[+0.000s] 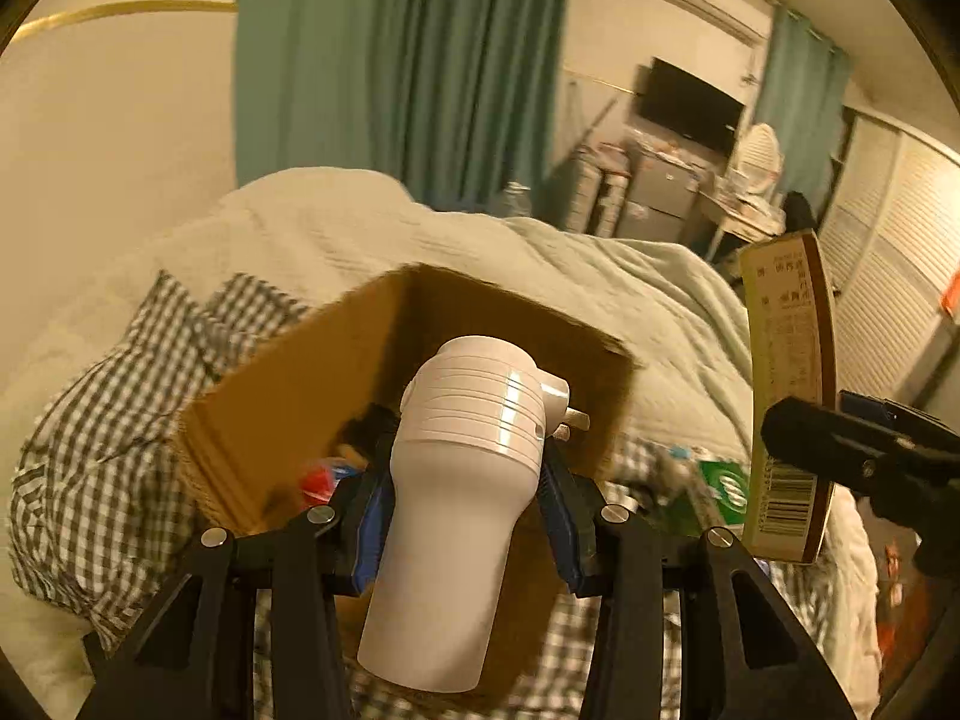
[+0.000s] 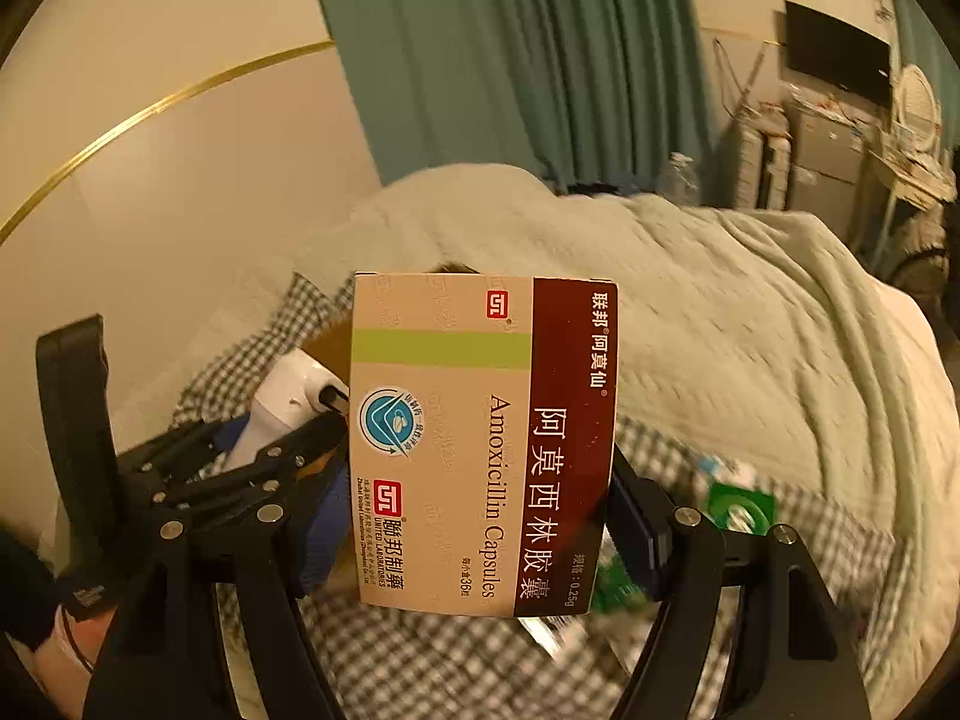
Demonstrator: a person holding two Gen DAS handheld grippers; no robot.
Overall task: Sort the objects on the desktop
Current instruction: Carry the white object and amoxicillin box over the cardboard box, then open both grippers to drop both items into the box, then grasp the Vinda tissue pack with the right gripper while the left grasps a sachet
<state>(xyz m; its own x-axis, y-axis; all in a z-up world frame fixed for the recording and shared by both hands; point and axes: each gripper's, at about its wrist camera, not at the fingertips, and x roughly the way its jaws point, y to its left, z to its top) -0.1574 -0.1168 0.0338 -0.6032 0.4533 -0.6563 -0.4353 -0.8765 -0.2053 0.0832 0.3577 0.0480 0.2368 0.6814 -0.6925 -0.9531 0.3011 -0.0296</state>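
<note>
Holding one plug (image 1: 462, 456) (one box (image 2: 480, 450)).

One cardboard box (image 1: 288, 396) stands open on the bed; just above its opening, one white plug adapter (image 1: 456, 480); to the right of the box, one Amoxicillin carton (image 2: 480, 444) held upright; lower right of the box, one green packet (image 1: 723, 489) on the checked cloth; inside the box, one red item (image 1: 318, 480), blurred; two grippers: left gripper (image 1: 462, 480), right gripper (image 2: 480, 516).
</note>
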